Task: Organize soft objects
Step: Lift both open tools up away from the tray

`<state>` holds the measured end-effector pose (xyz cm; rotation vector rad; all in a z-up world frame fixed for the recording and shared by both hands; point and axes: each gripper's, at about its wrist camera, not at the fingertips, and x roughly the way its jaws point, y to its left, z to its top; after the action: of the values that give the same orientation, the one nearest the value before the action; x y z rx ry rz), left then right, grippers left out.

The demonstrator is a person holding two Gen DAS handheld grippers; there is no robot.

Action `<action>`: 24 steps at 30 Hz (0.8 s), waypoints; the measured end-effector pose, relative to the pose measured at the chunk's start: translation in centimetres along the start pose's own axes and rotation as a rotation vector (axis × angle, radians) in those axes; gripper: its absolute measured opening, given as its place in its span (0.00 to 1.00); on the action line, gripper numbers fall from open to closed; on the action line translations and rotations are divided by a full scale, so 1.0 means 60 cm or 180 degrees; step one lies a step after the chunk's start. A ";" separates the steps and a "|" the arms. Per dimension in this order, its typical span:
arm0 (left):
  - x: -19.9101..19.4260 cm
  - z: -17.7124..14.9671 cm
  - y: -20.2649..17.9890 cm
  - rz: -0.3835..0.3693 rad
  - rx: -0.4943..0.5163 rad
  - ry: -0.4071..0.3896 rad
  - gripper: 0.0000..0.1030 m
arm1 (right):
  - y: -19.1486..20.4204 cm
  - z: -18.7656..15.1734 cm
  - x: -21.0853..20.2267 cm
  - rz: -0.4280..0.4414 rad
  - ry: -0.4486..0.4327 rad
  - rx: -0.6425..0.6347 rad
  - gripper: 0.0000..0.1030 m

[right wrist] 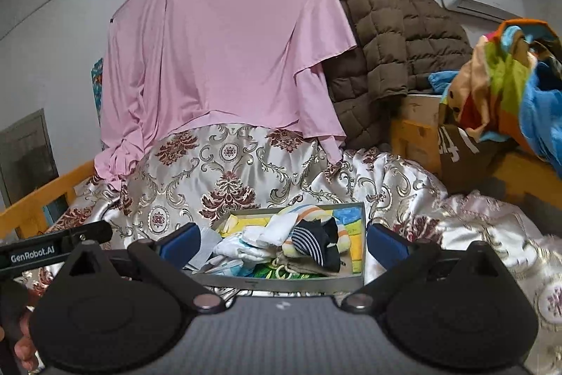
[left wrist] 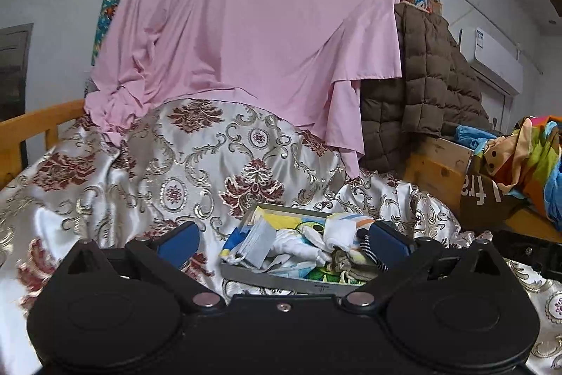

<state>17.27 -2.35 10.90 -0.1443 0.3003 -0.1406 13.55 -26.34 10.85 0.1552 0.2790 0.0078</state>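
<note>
Grippers: left gripper (left wrist: 282, 243) and right gripper (right wrist: 282, 241) both stand spread wide, blue pads far apart, nothing between them and nothing touched.
Tray: a shallow grey tray (right wrist: 281, 283) lies on the satin bedspread (right wrist: 228, 178) straight ahead of both grippers, just beyond the fingertips, its near wall facing them and its long axis running left to right.
Contents: a heap of soft things fills the tray, with a navy striped sock (right wrist: 312, 245) on top, a white sock (right wrist: 277, 229) beside it to the left, a pastel striped cloth (right wrist: 309, 211) behind, a beige knit piece (right wrist: 302, 266) at the near edge, and folded pale cloths (left wrist: 258, 243) at the left end.
Key relation: from the right gripper the navy sock sits ahead and nearly centred in the gap; from the left gripper the heap lies ahead and to the right, close to its right fingertip (left wrist: 386, 239). The right gripper looks the better placed, though both are about equally near.
Sock axis: the navy sock runs front to back, tilted a little right, so pads closing left-to-right would pinch across it.
Left gripper seen from the right: its black body (right wrist: 59, 241) shows at the left edge, level with the tray's left end.
Further back: a pink sheet (right wrist: 228, 41) hangs over the bedspread, with a brown quilted jacket (right wrist: 393, 34) to its right.
Far right: crumpled multicoloured fabric (right wrist: 509, 79) rests on the wooden bed frame (right wrist: 411, 136).
</note>
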 end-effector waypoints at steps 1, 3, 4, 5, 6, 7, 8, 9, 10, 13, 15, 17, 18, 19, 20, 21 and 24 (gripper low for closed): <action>-0.011 -0.005 0.002 0.0008 -0.0013 -0.0005 0.99 | 0.001 -0.005 -0.008 0.0003 0.0000 0.0011 1.00; -0.028 -0.012 0.007 0.0035 -0.0043 -0.0009 0.99 | 0.005 -0.014 -0.024 -0.0006 -0.0011 0.0002 1.00; -0.037 -0.016 0.010 0.0043 -0.0075 -0.0013 0.99 | 0.008 -0.018 -0.032 -0.0013 -0.0018 -0.0010 1.00; -0.046 -0.020 0.013 0.0048 -0.0104 -0.0012 0.99 | 0.010 -0.021 -0.039 -0.0016 -0.0028 -0.0018 1.00; -0.054 -0.024 0.016 0.0066 -0.0122 -0.0014 0.99 | 0.013 -0.024 -0.046 -0.0016 -0.0036 -0.0022 1.00; -0.061 -0.026 0.017 0.0085 -0.0131 -0.0024 0.99 | 0.014 -0.027 -0.053 -0.0017 -0.0045 -0.0019 1.00; -0.067 -0.028 0.019 0.0100 -0.0129 -0.0034 0.99 | 0.016 -0.029 -0.060 -0.0018 -0.0058 -0.0016 1.00; -0.071 -0.030 0.020 0.0112 -0.0118 -0.0047 0.99 | 0.017 -0.030 -0.066 -0.0017 -0.0067 -0.0013 1.00; -0.078 -0.032 0.020 0.0130 -0.0104 -0.0064 0.99 | 0.019 -0.032 -0.072 -0.0020 -0.0079 -0.0005 1.00; -0.095 -0.037 0.019 0.0174 -0.0057 -0.0102 0.99 | 0.021 -0.036 -0.086 -0.0028 -0.0109 0.0020 1.00; -0.104 -0.039 0.018 0.0207 -0.0043 -0.0119 0.99 | 0.023 -0.039 -0.094 -0.0036 -0.0127 0.0028 1.00; -0.115 -0.042 0.019 0.0242 -0.0048 -0.0133 0.99 | 0.025 -0.042 -0.101 -0.0043 -0.0144 0.0031 1.00; -0.121 -0.044 0.019 0.0263 -0.0055 -0.0140 0.99 | 0.027 -0.044 -0.105 -0.0046 -0.0157 0.0029 1.00; -0.126 -0.046 0.020 0.0291 -0.0070 -0.0156 0.99 | 0.028 -0.046 -0.108 -0.0046 -0.0170 0.0028 1.00; -0.132 -0.048 0.022 0.0311 -0.0087 -0.0176 0.99 | 0.030 -0.048 -0.113 -0.0045 -0.0189 0.0029 1.00; -0.138 -0.051 0.024 0.0333 -0.0104 -0.0193 0.99 | 0.032 -0.051 -0.117 -0.0044 -0.0208 0.0028 1.00; -0.151 -0.061 0.027 0.0402 -0.0126 -0.0223 0.99 | 0.037 -0.058 -0.127 -0.0052 -0.0245 0.0010 1.00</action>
<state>7.76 0.26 9.77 -0.1686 0.2418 -0.0045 5.28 -23.81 9.95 0.1559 0.2033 -0.0148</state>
